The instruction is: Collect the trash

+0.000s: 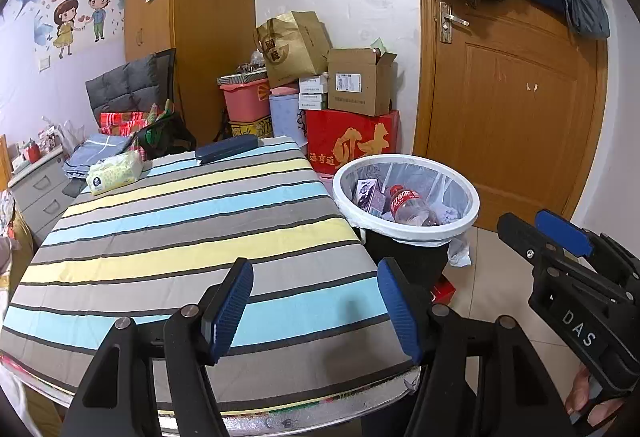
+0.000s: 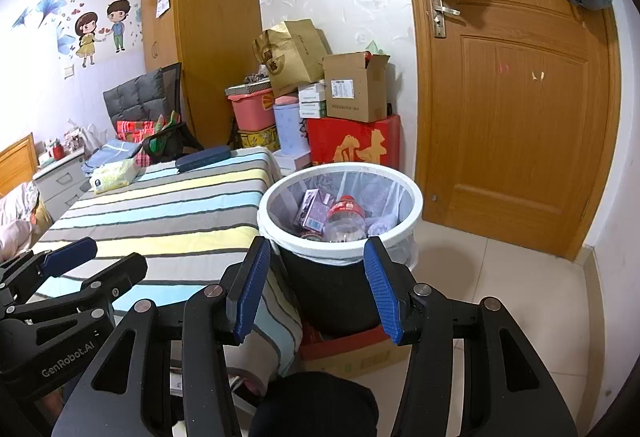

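Note:
A black trash bin point(image 1: 404, 261) point(image 2: 340, 293) with a white rim and clear liner stands on the floor beside the striped table point(image 1: 180, 221) point(image 2: 168, 205). Inside it lie a clear plastic bottle point(image 1: 410, 207) point(image 2: 346, 221) with a red label and a purple carton point(image 1: 370, 195) point(image 2: 314, 211). My left gripper point(image 1: 316, 301) hovers open over the table's near edge, nothing between its blue pads. My right gripper point(image 2: 316, 289) is open and empty just in front of the bin. Each gripper shows in the other's view: the right one point(image 1: 568, 237), the left one point(image 2: 80, 257).
On the table's far end lie a tissue pack point(image 1: 114, 173) point(image 2: 112, 175) and a dark blue case point(image 1: 226, 149) point(image 2: 202, 158). Boxes, a paper bag and a pink tub point(image 1: 246, 103) are piled against the back wall. A wooden door point(image 1: 512, 117) point(image 2: 516, 125) stands at right.

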